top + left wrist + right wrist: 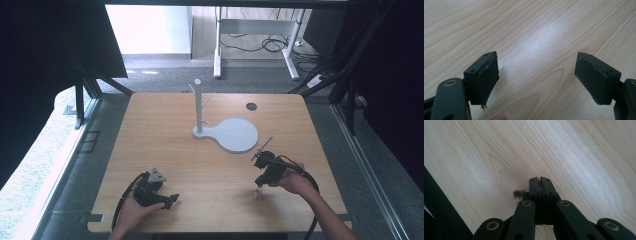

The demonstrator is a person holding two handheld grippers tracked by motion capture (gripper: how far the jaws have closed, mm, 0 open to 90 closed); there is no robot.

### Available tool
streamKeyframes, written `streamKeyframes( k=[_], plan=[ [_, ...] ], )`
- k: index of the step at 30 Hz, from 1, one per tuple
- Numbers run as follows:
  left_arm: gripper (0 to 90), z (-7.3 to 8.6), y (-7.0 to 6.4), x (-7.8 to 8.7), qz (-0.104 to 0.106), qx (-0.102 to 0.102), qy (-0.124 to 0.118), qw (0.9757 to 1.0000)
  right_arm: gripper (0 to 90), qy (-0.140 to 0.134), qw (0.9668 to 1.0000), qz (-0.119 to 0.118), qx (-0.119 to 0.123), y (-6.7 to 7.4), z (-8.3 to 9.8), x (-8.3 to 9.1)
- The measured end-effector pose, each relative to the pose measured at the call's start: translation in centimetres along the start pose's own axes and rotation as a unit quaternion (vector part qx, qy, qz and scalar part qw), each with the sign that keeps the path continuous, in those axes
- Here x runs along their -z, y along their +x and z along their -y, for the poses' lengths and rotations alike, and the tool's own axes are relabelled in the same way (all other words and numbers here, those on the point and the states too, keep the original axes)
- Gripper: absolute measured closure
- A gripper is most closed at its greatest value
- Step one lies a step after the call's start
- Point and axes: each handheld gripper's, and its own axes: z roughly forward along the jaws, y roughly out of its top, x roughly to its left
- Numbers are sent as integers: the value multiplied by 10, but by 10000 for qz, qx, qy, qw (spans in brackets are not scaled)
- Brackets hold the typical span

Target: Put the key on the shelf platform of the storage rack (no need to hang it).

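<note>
My left gripper (170,200) rests low at the table's near left, held in a hand. Its two black pads (487,80) stand wide apart over bare wood, so the left gripper (536,77) is open with nothing between them. At the near right, a hand holds my right gripper (258,192) a little above the table, pointing down toward the near edge. The right gripper (539,180) has its jaws pressed flat together. A small blurred dark stub (518,193) sticks out beside its left jaw; I cannot tell what it is.
A white stand (198,107) with short side pegs rises from a white round base plate (235,134) at the table's middle back. A dark cable hole (251,106) lies behind it. The wooden table (165,145) ends at a dark edge (439,207) close to the right gripper.
</note>
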Motion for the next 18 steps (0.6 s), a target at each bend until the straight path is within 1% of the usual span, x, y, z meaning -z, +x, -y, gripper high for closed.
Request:
streamKeyframes(
  k=[5,6,7,10,12,18],
  plan=[
    [199,0,1,0,-3,15,-12,10000,900,-66,9999,140,33,0,0,20],
    [199,0,1,0,-2,14,-13,10000,900,-87,9997,218,20,0,0,28],
    [199,0,0,0,1,6,-9,10000,900,-87,9997,218,20,0,0,28],
    [199,0,-1,1,-3,0,-23,10000,900,-127,9996,250,1,-1,-1,37],
    [199,0,-1,1,2,-5,-28,10000,900,-141,9995,268,-14,-1,-1,40],
    [199,0,0,1,-5,-18,-19,10000,900,-151,9994,296,-19,-5,-5,43]
  ],
)
